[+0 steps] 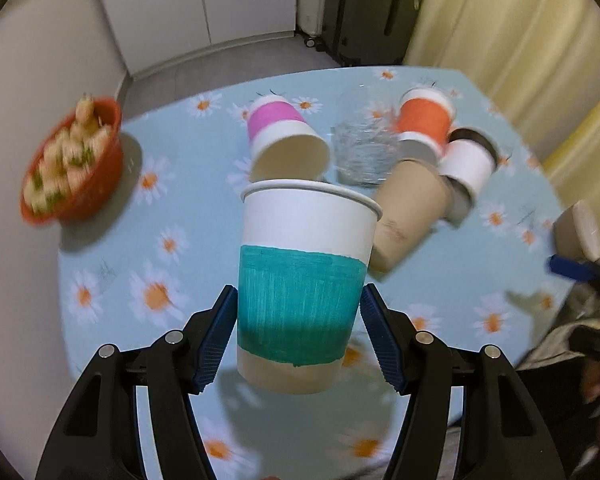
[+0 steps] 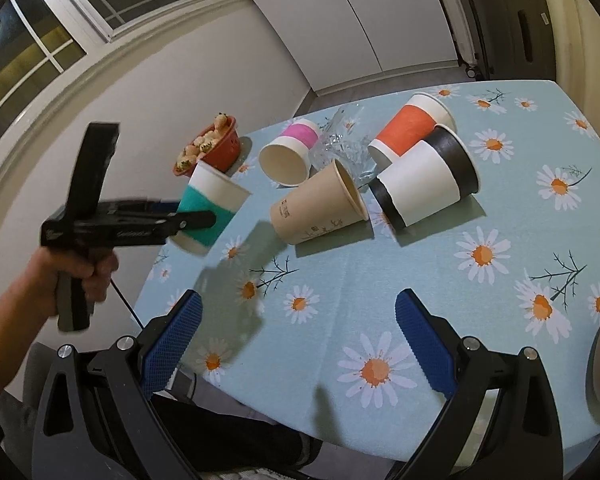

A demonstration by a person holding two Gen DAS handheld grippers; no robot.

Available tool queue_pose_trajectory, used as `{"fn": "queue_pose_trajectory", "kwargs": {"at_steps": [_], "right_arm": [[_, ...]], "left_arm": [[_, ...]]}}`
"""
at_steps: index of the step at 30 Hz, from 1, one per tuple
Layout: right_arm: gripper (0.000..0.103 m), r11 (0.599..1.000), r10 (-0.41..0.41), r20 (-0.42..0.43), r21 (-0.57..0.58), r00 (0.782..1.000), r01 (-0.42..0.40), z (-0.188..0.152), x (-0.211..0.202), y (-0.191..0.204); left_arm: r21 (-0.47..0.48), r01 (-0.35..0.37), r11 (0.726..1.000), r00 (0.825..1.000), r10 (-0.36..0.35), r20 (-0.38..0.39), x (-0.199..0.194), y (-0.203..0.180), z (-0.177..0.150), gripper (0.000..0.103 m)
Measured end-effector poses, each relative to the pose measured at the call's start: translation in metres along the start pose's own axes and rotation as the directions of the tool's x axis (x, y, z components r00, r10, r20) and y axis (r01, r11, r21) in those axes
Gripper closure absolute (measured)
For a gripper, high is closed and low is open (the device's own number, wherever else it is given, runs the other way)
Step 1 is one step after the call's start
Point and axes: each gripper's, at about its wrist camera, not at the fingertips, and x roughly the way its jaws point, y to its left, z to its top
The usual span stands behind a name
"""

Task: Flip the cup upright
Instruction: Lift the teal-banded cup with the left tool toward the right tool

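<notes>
My left gripper (image 1: 299, 312) is shut on a white paper cup with a teal band (image 1: 300, 280). It holds the cup above the table, nearly upright with the rim up and tilted a little. The same cup (image 2: 210, 210) shows in the right wrist view, held over the table's left edge by the left gripper (image 2: 196, 216). My right gripper (image 2: 298, 344) is open and empty over the near part of the table. Several cups lie on their sides: a pink-banded one (image 2: 288, 152), a tan one (image 2: 320, 204), an orange one (image 2: 408, 128) and a black-and-white one (image 2: 424, 178).
A clear glass (image 2: 344, 140) stands among the fallen cups. A red bowl of food (image 1: 74, 160) sits at the table's far left edge. The table carries a light blue daisy-print cloth (image 2: 440, 300). A dark suitcase (image 1: 376, 8) stands on the floor beyond the table.
</notes>
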Motion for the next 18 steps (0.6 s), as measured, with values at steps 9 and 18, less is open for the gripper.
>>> {"fn": "queue_pose_trajectory", "kwargs": {"at_steps": [9, 18], "right_arm": [[0.007, 0.998, 0.049, 0.017, 0.030, 0.999, -0.050, -0.004, -0.022, -0.006], [0.007, 0.996, 0.069, 0.017, 0.061, 0.997, -0.070, -0.013, -0.034, -0.017]], "left_arm": [[-0.249, 0.176, 0.952, 0.984, -0.175, 0.023, -0.015, -0.024, -0.037, 0.042], [-0.489, 0.265, 0.831, 0.958, -0.283, 0.038, 0.010, -0.044, -0.078, 0.042]]}}
